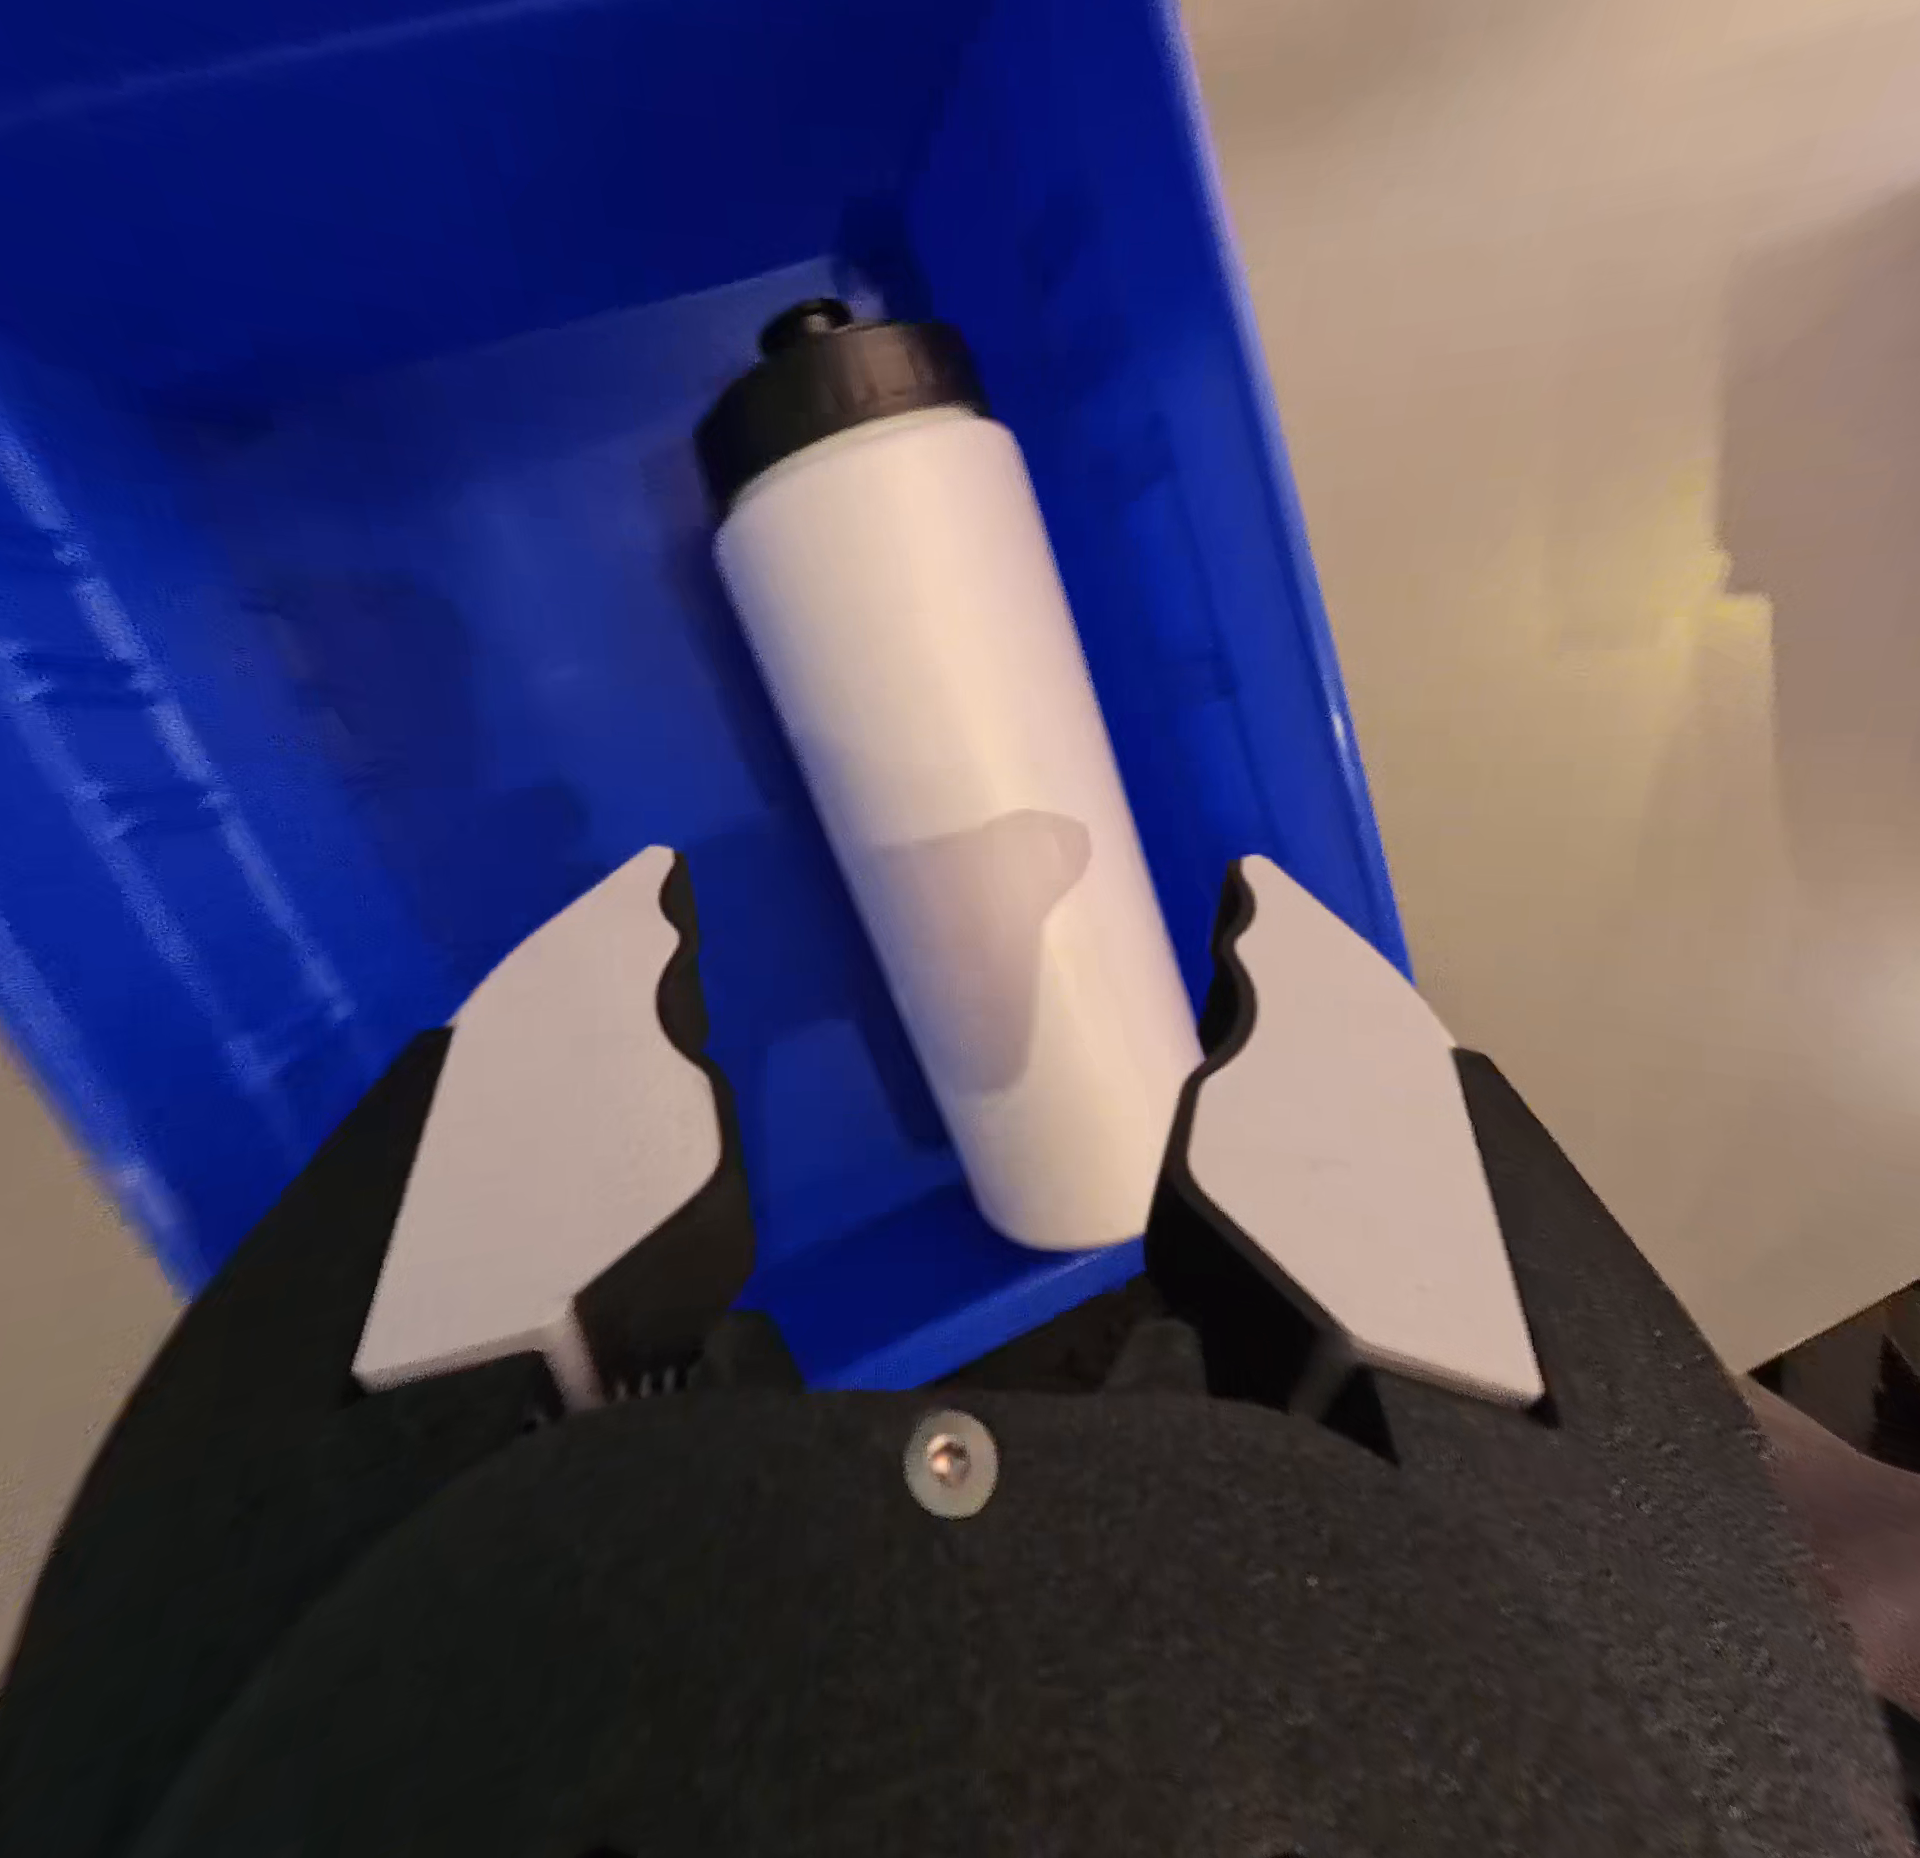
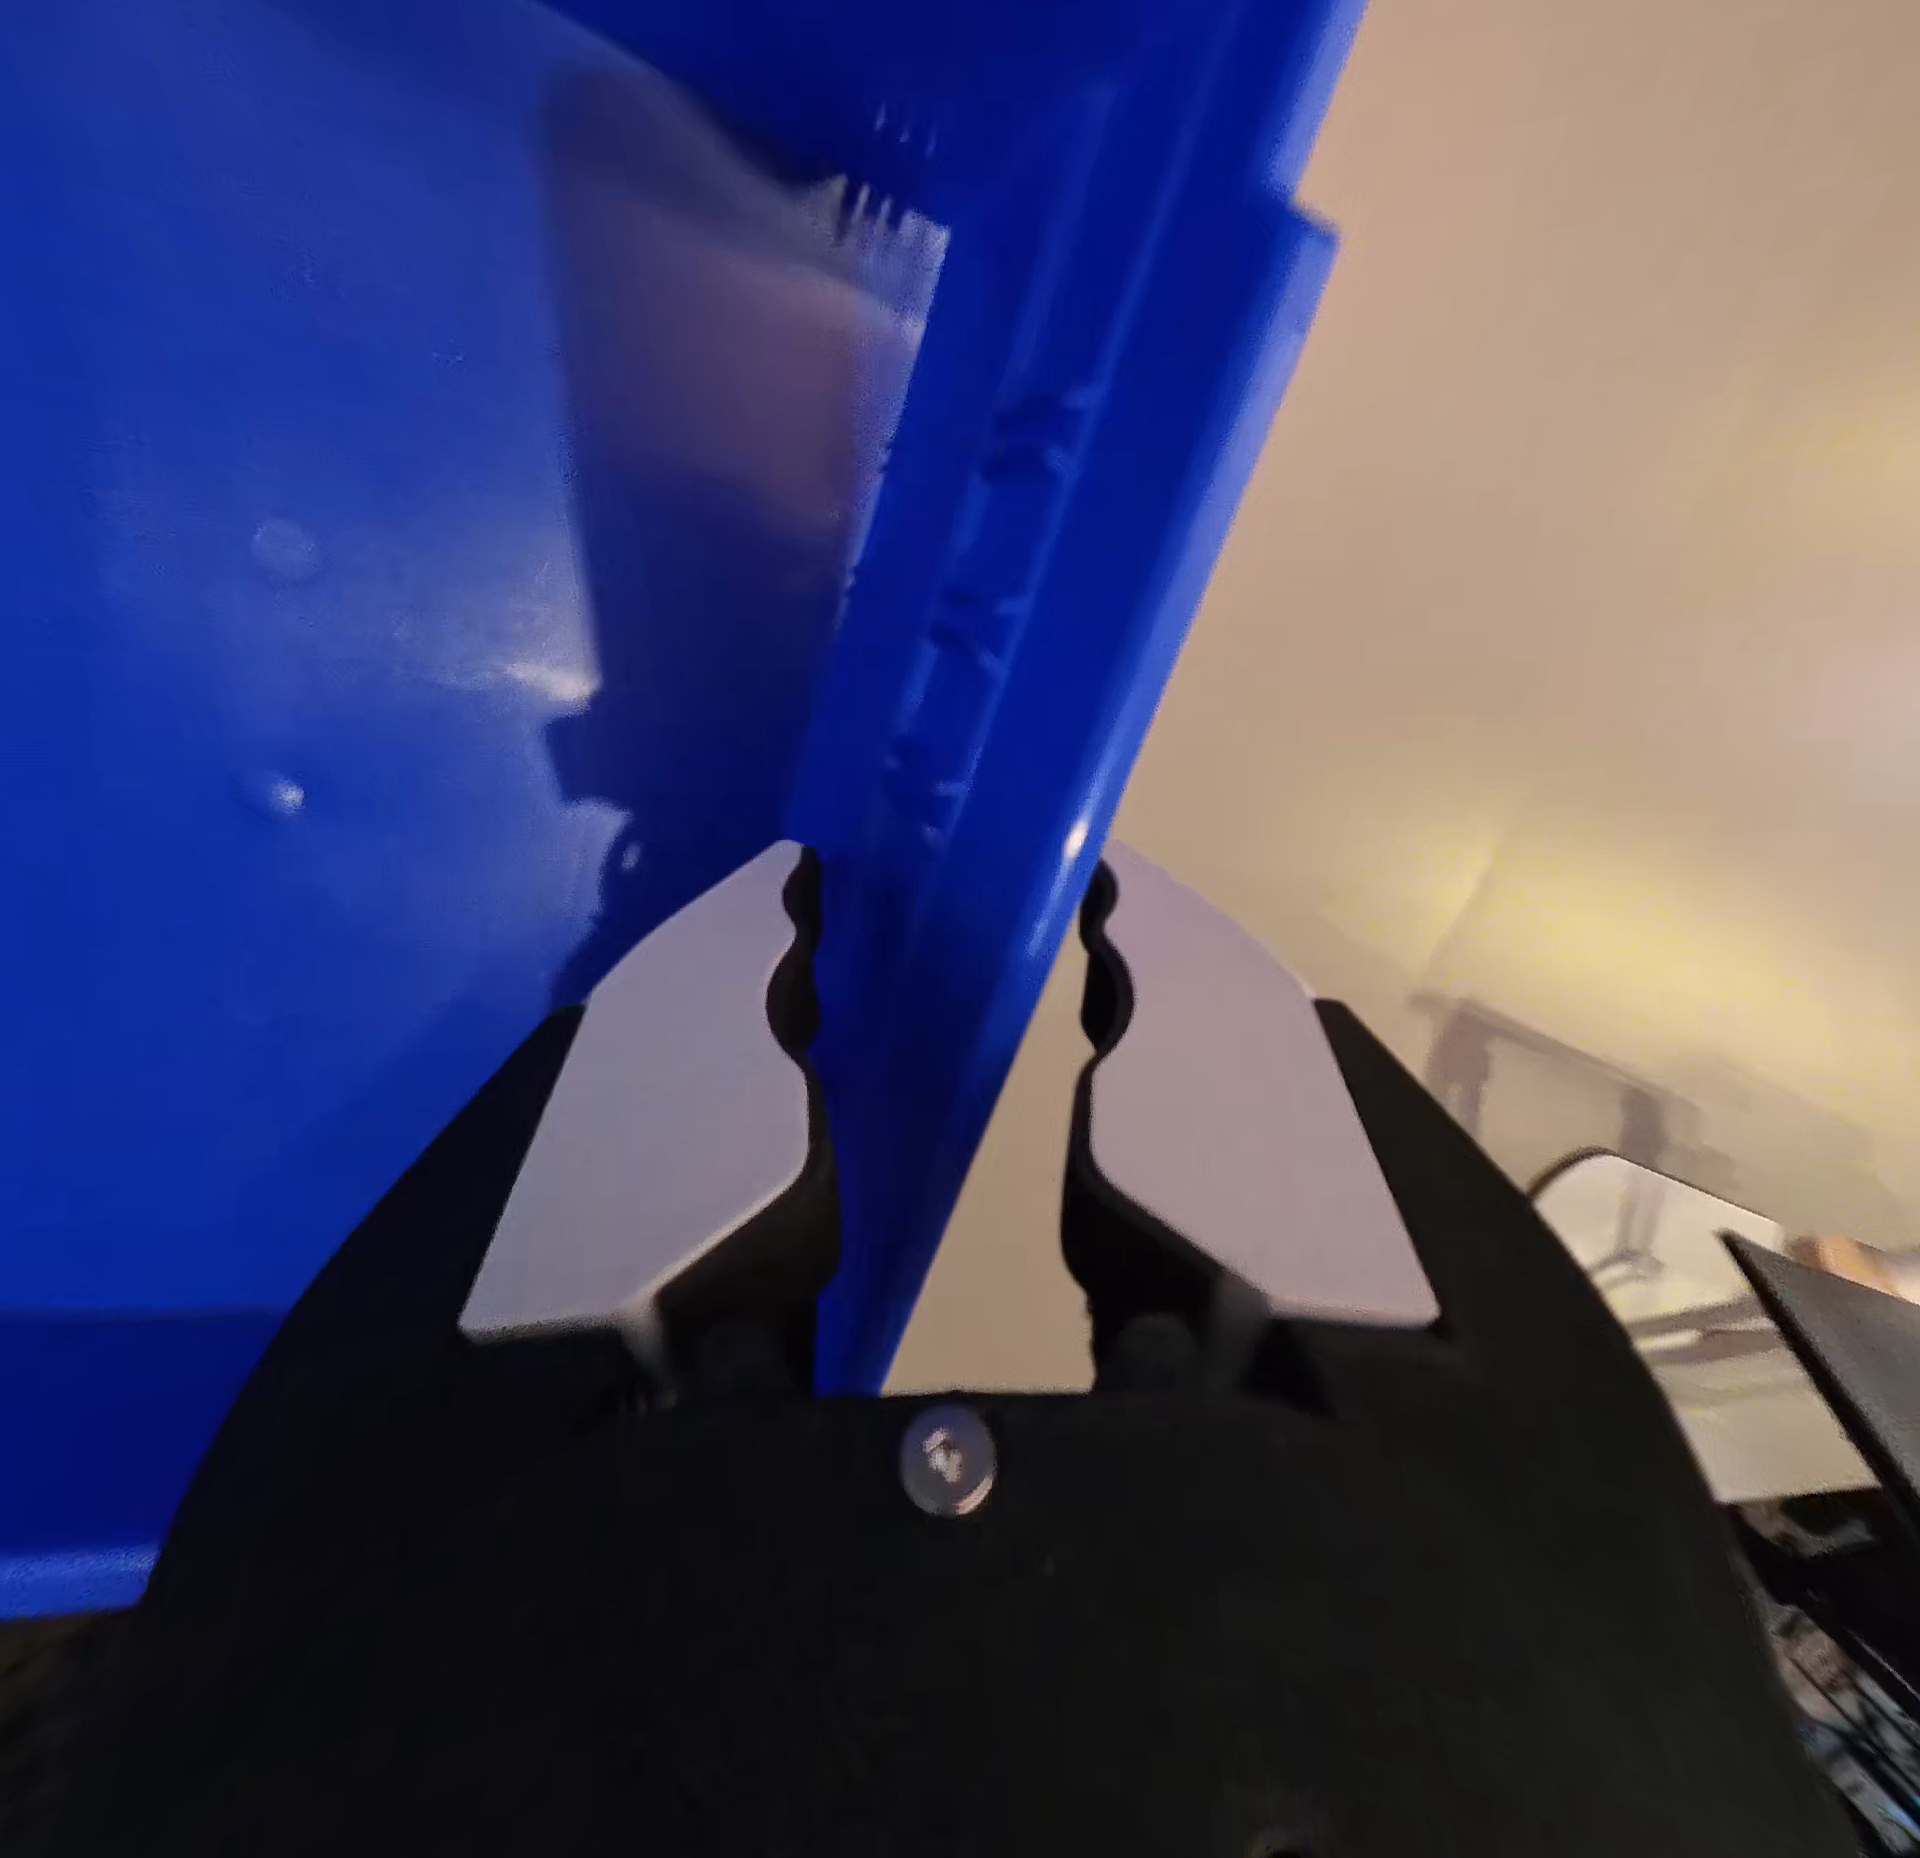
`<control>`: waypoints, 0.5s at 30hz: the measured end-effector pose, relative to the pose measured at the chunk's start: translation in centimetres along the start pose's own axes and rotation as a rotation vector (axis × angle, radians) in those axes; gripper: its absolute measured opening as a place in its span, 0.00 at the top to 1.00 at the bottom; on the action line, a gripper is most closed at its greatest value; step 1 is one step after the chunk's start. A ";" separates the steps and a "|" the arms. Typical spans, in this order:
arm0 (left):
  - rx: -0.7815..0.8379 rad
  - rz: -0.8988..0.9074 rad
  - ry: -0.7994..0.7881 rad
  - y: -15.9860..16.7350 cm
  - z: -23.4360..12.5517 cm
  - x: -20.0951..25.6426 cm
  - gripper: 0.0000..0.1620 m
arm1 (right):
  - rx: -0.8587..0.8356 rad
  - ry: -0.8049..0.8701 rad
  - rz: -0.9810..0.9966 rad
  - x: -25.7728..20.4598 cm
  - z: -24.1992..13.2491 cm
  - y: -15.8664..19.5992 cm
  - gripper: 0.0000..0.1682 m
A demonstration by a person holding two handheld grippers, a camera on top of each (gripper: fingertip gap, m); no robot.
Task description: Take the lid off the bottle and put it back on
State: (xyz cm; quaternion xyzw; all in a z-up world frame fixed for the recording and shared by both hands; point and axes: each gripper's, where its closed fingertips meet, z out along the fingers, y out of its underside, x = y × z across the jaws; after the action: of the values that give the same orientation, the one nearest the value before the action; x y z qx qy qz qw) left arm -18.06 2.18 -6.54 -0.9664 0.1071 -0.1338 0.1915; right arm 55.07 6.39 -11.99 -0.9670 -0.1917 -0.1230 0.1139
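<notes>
left wrist: looks down into blue bin | right wrist: close against its wall, blurred | shared: bin

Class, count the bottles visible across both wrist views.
1. A white bottle with a black lid lies in the blue bin, seen from the left wrist; others may be hidden.

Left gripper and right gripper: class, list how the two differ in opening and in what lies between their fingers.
The left gripper gapes wide; the right gripper is narrower. The left gripper frames the lying white bottle inside the blue bin, seemingly ungripped; the right gripper straddles the bin's rim. Both are open, with grey fingers.
</notes>
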 end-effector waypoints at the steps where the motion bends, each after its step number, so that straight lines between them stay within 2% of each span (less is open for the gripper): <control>1: -0.025 -0.004 0.001 0.0 1.0 0.3 0.40 | 0.027 0.042 -0.001 0.5 -0.6 -0.5 0.69; 5: -0.129 -0.002 -0.128 0.5 4.1 -0.9 0.41 | 0.169 0.235 0.030 2.8 -5.4 -3.0 0.67; 7: -0.189 -0.001 -0.199 1.2 5.1 -2.0 0.40 | 0.263 0.289 0.053 3.2 -8.6 -4.3 0.68; 9: -0.230 -0.024 -0.198 1.7 5.9 -2.2 0.38 | 0.386 0.304 0.076 2.8 -12.0 -5.9 0.68; 12: -0.300 -0.039 -0.184 2.8 6.7 -2.5 0.42 | 0.635 0.207 0.112 0.1 -17.0 -8.8 0.67; 13: -0.343 -0.041 -0.192 3.5 6.9 -2.8 0.44 | 0.739 0.138 0.123 -1.3 -18.7 -9.9 0.68; 15: -0.391 -0.051 -0.166 4.3 7.4 -2.8 0.39 | 0.967 -0.055 0.137 -4.8 -22.2 -11.7 0.68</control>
State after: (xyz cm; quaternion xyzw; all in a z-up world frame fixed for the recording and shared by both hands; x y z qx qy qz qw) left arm -19.11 1.49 -15.45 -0.9953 0.0903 -0.0350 0.0053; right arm 41.81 9.39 9.65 -0.8166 -0.1657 0.0133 0.5528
